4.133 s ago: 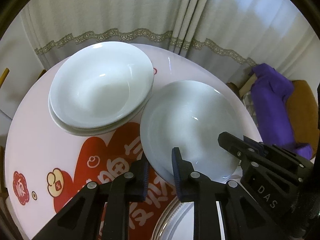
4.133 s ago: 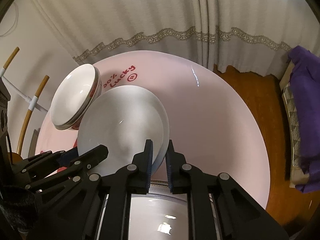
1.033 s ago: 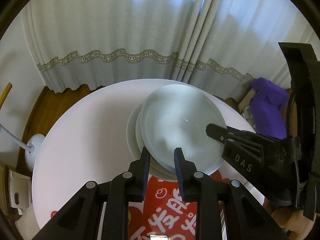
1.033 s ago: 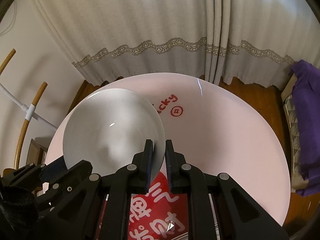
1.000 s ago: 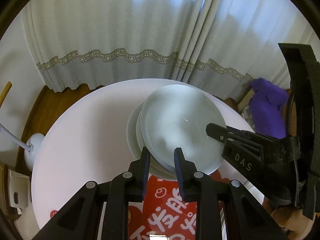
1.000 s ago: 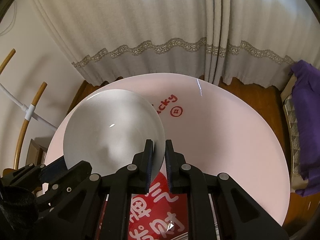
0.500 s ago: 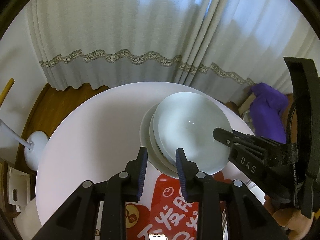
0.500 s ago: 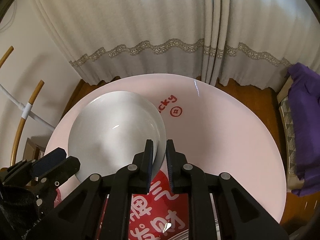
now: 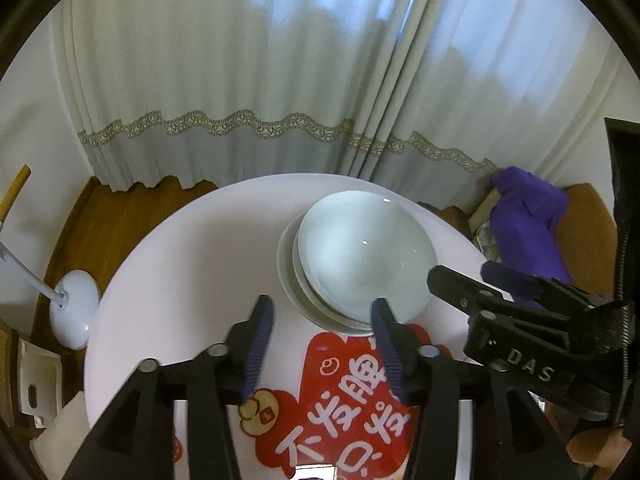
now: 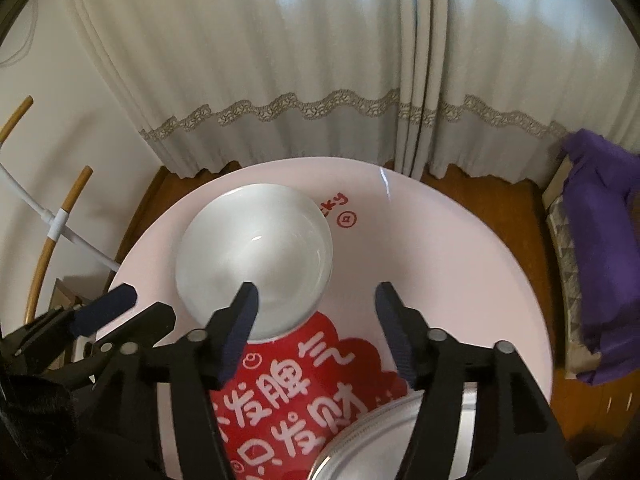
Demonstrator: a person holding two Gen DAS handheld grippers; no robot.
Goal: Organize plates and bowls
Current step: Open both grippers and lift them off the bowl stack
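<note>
A stack of white bowls (image 9: 362, 258) stands on the round pink table (image 9: 192, 280), with the top bowl nested in the ones below. The same stack (image 10: 256, 256) shows in the right wrist view. My left gripper (image 9: 322, 322) is open and empty, raised just short of the stack's near rim. My right gripper (image 10: 316, 308) is open and empty, above the table to the right of the stack. A silver-rimmed plate (image 10: 384, 440) lies at the near edge under the right gripper. The right gripper also shows in the left wrist view (image 9: 516, 320).
The table carries a red printed decal (image 10: 296, 392). Pale curtains (image 9: 280, 100) hang behind. A purple cloth (image 10: 600, 240) lies on a seat at right. A white lamp base (image 9: 74, 308) stands on the wooden floor at left, with bamboo-coloured poles (image 10: 60, 236) nearby.
Both grippers have opened and let go of the top bowl, which now rests on the stack. Both have pulled back and up from the stack.
</note>
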